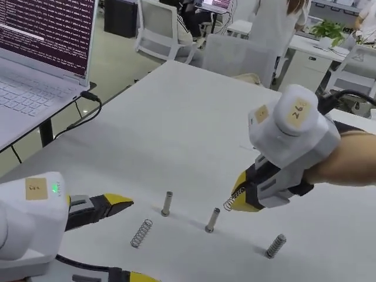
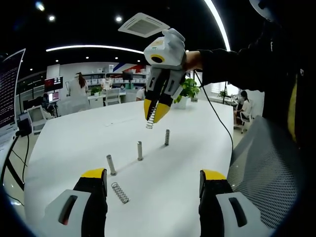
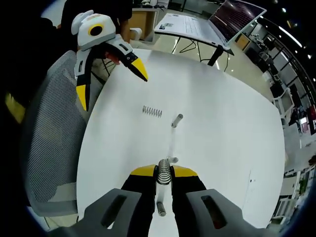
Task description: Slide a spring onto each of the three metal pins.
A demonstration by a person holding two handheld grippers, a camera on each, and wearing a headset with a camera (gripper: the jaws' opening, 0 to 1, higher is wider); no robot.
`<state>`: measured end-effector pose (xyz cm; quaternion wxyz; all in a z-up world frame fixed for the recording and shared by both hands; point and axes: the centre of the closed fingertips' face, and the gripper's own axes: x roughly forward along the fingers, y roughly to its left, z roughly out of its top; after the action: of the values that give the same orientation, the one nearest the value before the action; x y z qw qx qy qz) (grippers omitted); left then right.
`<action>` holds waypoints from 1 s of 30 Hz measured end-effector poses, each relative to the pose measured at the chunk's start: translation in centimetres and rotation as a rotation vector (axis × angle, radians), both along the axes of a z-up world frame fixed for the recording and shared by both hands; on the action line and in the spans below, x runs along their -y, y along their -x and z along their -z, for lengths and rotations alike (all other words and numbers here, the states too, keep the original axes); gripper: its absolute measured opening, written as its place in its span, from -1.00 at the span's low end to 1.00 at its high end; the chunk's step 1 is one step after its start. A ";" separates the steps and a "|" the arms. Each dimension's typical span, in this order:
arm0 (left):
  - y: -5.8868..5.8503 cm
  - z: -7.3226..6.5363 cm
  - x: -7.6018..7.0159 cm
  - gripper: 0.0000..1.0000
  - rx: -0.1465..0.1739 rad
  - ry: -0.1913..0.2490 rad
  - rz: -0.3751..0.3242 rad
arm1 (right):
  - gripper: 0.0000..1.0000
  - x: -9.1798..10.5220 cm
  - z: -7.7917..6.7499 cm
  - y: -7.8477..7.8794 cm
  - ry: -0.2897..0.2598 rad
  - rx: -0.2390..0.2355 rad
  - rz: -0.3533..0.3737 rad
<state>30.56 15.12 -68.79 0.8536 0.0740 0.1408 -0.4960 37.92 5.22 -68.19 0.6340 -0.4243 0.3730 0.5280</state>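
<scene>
Two bare metal pins (image 1: 167,204) (image 1: 212,219) stand upright on the white table (image 1: 176,129). A third spot to the right carries a spring standing upright (image 1: 275,245). My right gripper (image 1: 238,198) is shut on a spring (image 1: 230,201), held just up and right of the middle pin. In the right gripper view that spring (image 3: 164,172) sits between my jaws, with a pin (image 3: 176,120) beyond. A loose spring (image 1: 141,232) lies flat in front of the left pin. My left gripper (image 1: 130,239) is open, its jaws either side of that loose spring (image 2: 119,192).
An open laptop (image 1: 35,59) with a black cable (image 1: 88,106) sits on a stand at the left. Office chairs (image 1: 158,29) and desks stand beyond the table's far edge. A mesh chair (image 3: 49,123) is beside the table.
</scene>
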 end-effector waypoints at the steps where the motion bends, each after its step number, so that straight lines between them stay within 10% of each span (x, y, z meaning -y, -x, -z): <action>1: 0.0 0.0 0.0 0.46 0.001 -0.001 0.001 | -0.83 0.0 0.2 -0.2 0.005 -0.006 0.000; 30: -0.2 0.4 0.4 0.41 -0.001 -0.008 0.019 | -0.83 0.1 4.4 -2.5 0.108 -0.093 -0.017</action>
<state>30.78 14.72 -69.18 0.8483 0.0786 0.1428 -0.5038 40.46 5.11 -72.61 0.5878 -0.4362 0.4265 0.5313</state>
